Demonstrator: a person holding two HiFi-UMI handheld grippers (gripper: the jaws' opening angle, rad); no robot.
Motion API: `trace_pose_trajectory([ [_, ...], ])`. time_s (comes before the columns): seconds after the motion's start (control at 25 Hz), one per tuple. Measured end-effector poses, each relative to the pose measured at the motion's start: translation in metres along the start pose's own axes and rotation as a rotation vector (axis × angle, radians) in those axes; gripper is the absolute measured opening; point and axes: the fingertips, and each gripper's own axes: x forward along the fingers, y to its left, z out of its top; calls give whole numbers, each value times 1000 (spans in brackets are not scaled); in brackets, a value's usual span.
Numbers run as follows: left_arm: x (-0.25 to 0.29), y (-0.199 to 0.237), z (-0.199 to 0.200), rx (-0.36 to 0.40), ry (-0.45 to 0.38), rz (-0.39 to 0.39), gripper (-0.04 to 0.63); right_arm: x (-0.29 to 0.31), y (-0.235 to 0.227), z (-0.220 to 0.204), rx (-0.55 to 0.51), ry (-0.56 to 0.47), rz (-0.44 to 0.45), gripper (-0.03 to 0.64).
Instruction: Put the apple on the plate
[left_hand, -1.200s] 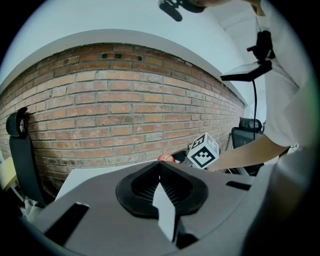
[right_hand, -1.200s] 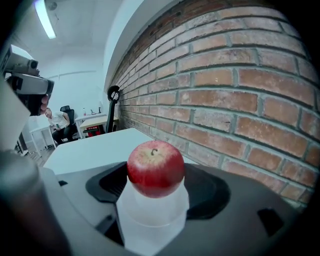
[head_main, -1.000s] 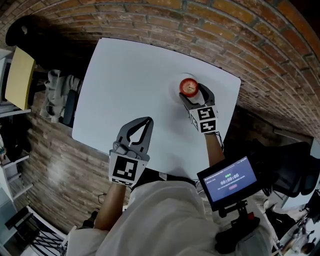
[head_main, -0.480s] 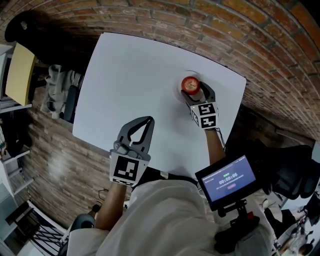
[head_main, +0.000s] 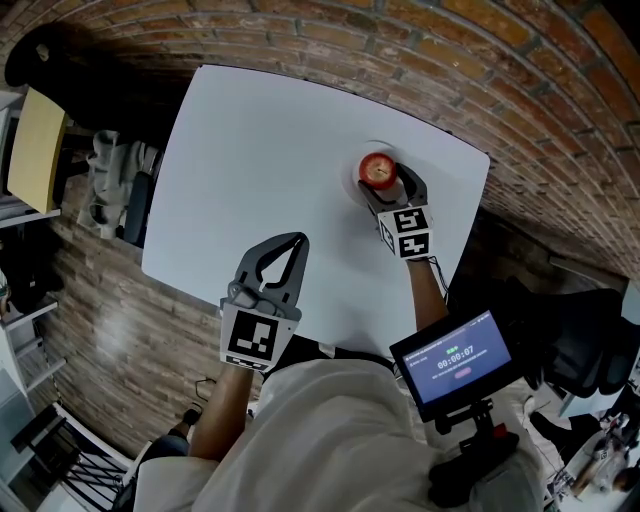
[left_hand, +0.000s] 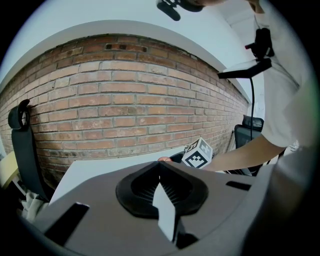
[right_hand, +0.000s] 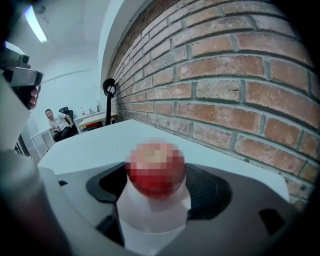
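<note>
A red apple (head_main: 378, 170) sits on a small white plate (head_main: 366, 190) near the far right corner of the white table (head_main: 270, 160). My right gripper (head_main: 386, 180) reaches in from the near side, its jaws standing close against both sides of the apple. In the right gripper view the apple (right_hand: 155, 167) fills the gap between the black pads (right_hand: 107, 182), with white surface beneath it. My left gripper (head_main: 298, 241) hovers over the table's near edge, shut and holding nothing; the left gripper view shows its tips (left_hand: 160, 163) pressed together.
A brick wall (head_main: 560, 110) borders the table's far and right sides. A small screen on a stand (head_main: 455, 358) sits by the near right corner. A black chair (head_main: 45, 55), a yellow board (head_main: 38, 150) and clutter lie to the left. A seated person (right_hand: 57, 122) is far off.
Almost nothing differs; the right gripper and apple shifted only slightly in the picture as the head camera moved. The left gripper stayed in place.
</note>
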Motion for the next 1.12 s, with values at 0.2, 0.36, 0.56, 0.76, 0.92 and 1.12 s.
trace_pose_trajectory([
  [0.2,-2,0,-3,-2,4,3,5,-2,-3,-4,3,16,-15,348],
  [0.36,-3,-1,-6,-2,8,4,6,-6,-5,-8,15,22,-33,348],
  [0.56,-4,-5,-3,2,1,-2,6,-13,-8,-9,50,17,-47,348],
  [0.76,-8,-8,3,9,-19,-10,5,-24,-9,-2,47,5,-64,347],
  [0.92,-12,-9,8,15,-34,-16,6,-36,-11,10,33,-17,-76,347],
  [1.12,-20,-15,13,26,-59,-29,5,-63,-17,34,32,-98,-123,345],
])
